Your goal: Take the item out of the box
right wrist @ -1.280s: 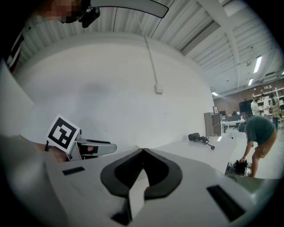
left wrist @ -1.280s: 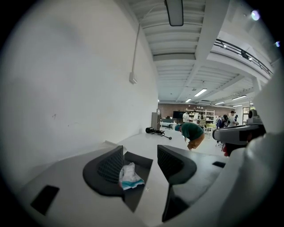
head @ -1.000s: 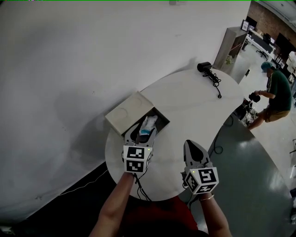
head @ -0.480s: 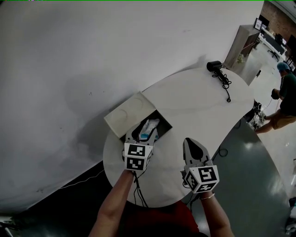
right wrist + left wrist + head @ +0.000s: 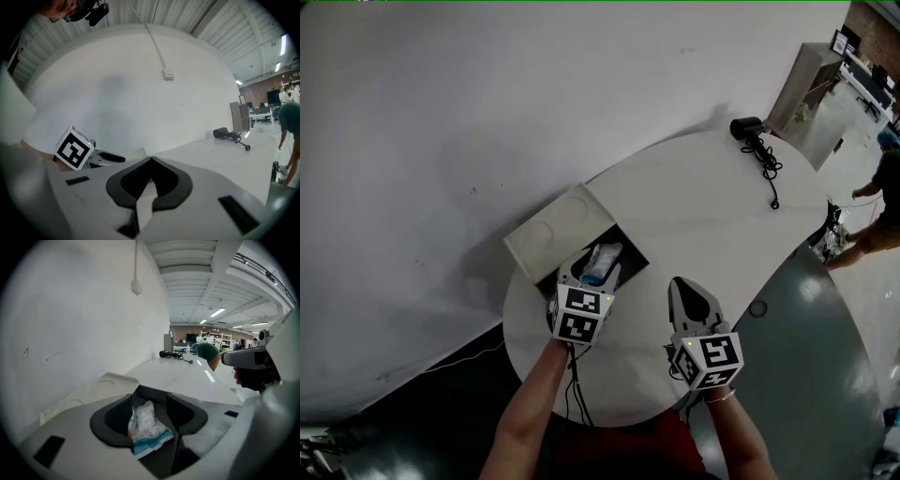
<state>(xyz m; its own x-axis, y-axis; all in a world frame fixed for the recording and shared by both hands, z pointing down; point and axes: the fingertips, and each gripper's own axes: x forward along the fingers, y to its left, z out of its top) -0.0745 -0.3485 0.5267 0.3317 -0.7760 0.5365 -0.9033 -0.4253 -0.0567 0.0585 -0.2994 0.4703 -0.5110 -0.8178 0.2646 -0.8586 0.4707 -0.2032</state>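
1. Left gripper (image 5: 149,403) is clamping the packet (image 5: 144,422). Its own view is showing the two dark pads pressing on the packet's sides, with the box (image 5: 108,383) dark behind.
2. Head view is adding the layout. The packet (image 5: 602,260) is lying within the box's opening at the jaw tips. Whether it is clear of the box floor, I cannot tell. The box (image 5: 551,234) is sitting at the left edge of the table (image 5: 694,216), flap folded back toward the wall.
3. Right gripper (image 5: 150,160) is showing its jaws together, tips meeting, nothing between. It is hovering over bare table to the box's right.
4. Right gripper view alone is showing the left gripper's marker cube (image 5: 73,148) side-on.
5. Materials:
   - The packet is crinkled white film with a teal band at one end.
   - The box is pale, square-cornered card.
   - The table is smooth, white and rounded.
   - A black device (image 5: 748,127) with a cable is lying at the far end.
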